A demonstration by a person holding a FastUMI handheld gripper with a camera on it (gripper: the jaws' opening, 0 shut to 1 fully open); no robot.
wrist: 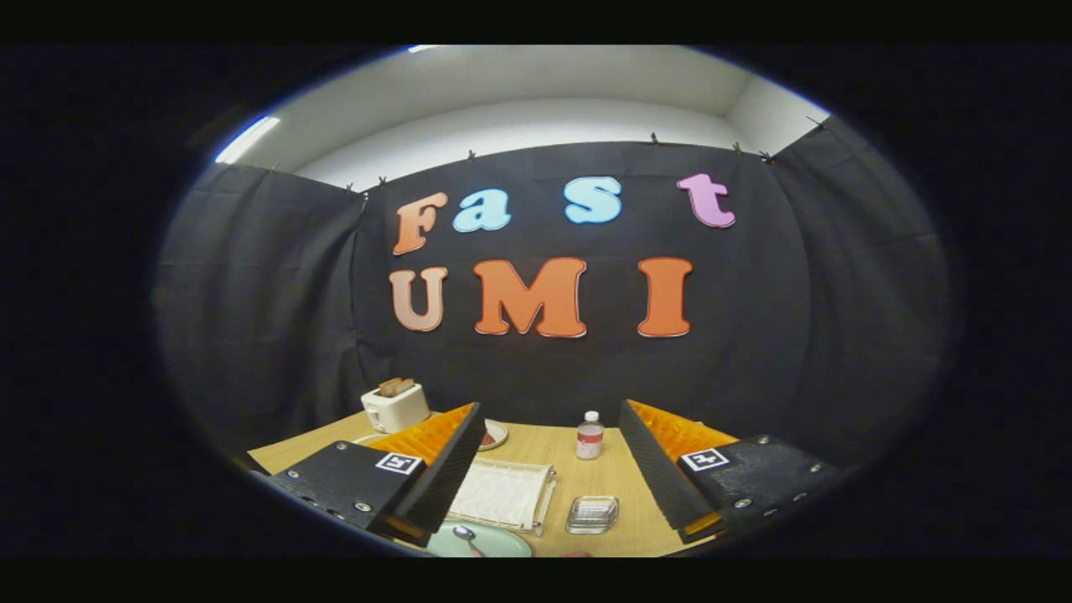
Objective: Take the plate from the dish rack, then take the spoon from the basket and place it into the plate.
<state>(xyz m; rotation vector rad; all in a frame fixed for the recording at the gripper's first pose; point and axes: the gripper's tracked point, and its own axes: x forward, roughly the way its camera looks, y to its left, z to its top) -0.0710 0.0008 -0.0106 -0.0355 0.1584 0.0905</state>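
Right now the jaws (553, 469) are held wide open with nothing between them but air. They are lifted up over the wooden tabletop (603, 481) and look out across it toward the dark cloth wall.

Down low, near the tip of the left jaw, lies a pale green plate (494, 544). A spoon (467, 536) rests in the plate, with its round bowl toward the jaws' side and its handle going down out of sight. Plate and spoon sit below the open gap and a bit to its left, not touching either jaw.

Just beyond the plate is a flat white tray-like rack (505, 494), partly hidden by the left jaw. Beside it, to the right, stands a small clear glass dish (591, 513). It sits on the tabletop in the gap between the two jaws.

Farther off, a small bottle with a white cap (590, 435) stands upright. A white toaster (395, 406) with toast in it stands at the far left, near the wall. A little saucer (494, 435) peeks out from behind the left jaw.
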